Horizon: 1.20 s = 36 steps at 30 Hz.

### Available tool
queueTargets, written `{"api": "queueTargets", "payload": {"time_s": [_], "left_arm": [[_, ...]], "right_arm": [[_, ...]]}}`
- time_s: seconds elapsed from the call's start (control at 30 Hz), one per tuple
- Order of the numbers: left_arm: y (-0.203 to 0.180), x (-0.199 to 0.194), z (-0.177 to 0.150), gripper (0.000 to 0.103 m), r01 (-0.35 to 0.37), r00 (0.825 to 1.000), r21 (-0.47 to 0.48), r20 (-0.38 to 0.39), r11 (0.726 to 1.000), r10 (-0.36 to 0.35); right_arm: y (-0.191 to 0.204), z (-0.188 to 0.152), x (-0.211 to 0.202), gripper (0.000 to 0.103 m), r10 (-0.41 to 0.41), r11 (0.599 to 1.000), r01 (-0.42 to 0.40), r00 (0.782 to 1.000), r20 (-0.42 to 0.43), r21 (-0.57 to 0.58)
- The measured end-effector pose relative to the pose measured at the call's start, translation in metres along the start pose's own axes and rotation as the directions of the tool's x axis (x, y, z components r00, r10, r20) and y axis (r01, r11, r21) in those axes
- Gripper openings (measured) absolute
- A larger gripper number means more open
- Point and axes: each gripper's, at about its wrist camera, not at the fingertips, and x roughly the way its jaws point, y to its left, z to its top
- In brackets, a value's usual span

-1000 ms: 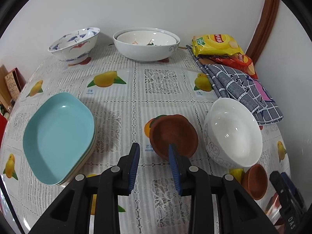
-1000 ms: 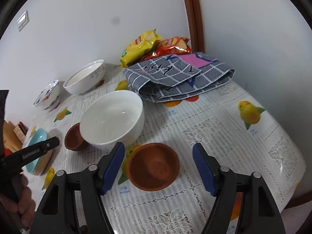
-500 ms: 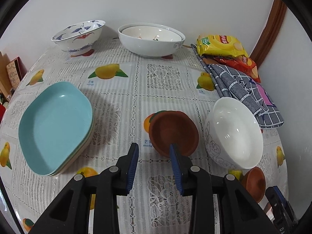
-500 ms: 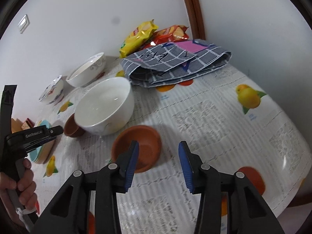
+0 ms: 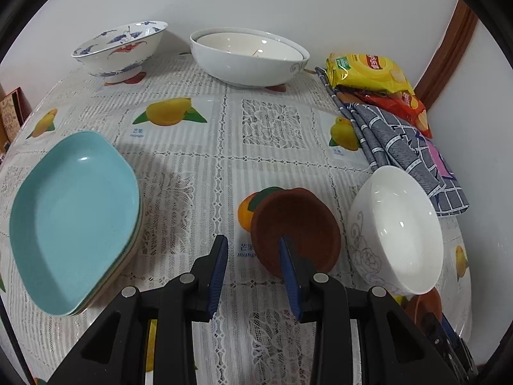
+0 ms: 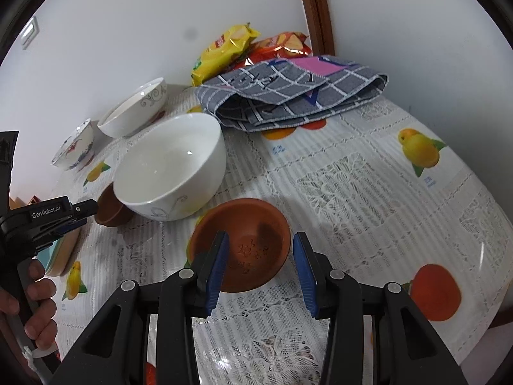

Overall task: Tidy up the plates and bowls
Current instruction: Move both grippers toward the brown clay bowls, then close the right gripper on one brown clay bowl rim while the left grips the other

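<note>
Our right gripper (image 6: 259, 263) has just narrowed its jaws and dropped low over one brown clay dish (image 6: 240, 243), not yet pinching it. Our left gripper (image 5: 253, 269), jaws apart, straddles the near rim of the other brown dish (image 5: 295, 227). Both pickups seem imminent.

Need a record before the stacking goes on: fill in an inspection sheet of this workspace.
Surface: fruit-print lace tablecloth covers the table.
Job's things: stacked teal plates; nested white bowls; blue-patterned bowl; single white bowl; first brown dish; second brown dish.
Clutter: snack bags; folded grey checked cloth.
Grippers: left tongs open, one finger over the first brown dish's rim; right tongs open, jaws have just been closing, second brown dish partly between them, no pressing seen.
Cables: nothing seen.
Surroundings: white wall, wooden trim, wall switch.
</note>
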Motion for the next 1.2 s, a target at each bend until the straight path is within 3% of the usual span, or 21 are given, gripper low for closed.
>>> {"api": "queueTargets", "payload": {"time_s": [0.1,0.23,0.43,0.67,0.8,0.97,1.2], "left_arm": [[0.003,0.008,0.001,0.031,0.019,1.000,-0.009,-0.003,1.000,-0.019],[0.004,0.020,0.003,0.030,0.034,0.999,-0.008,-0.017,0.999,-0.034],[-0.002,0.029,0.006,0.030,0.025,0.999,0.030,-0.033,0.999,-0.024],[-0.004,0.031,0.006,0.029,0.039,0.999,0.061,0.008,0.997,-0.039],[-0.006,0.031,0.005,0.018,0.069,0.997,0.079,0.017,0.994,-0.070],[-0.006,0.029,0.004,0.014,0.070,0.997,0.091,0.029,0.993,-0.073],[0.000,0.025,0.005,0.010,0.113,0.993,0.070,0.034,0.991,-0.116]], "right_arm": [[-0.001,-0.001,0.007,0.042,-0.018,1.000,0.018,1.000,-0.009,0.010],[-0.003,-0.004,0.014,0.035,-0.036,0.999,0.036,0.999,-0.002,0.012],[-0.002,-0.002,0.017,0.035,-0.043,0.999,0.043,0.999,0.020,0.001],[-0.001,-0.002,0.019,0.035,-0.048,0.999,0.049,0.998,0.028,-0.023],[-0.001,-0.004,0.019,0.033,-0.054,0.998,0.055,0.997,0.047,-0.035],[-0.003,-0.004,0.019,0.018,-0.053,0.999,0.053,0.997,0.060,-0.006],[-0.008,-0.003,0.013,0.014,-0.018,1.000,0.016,0.997,0.074,0.024]]}}
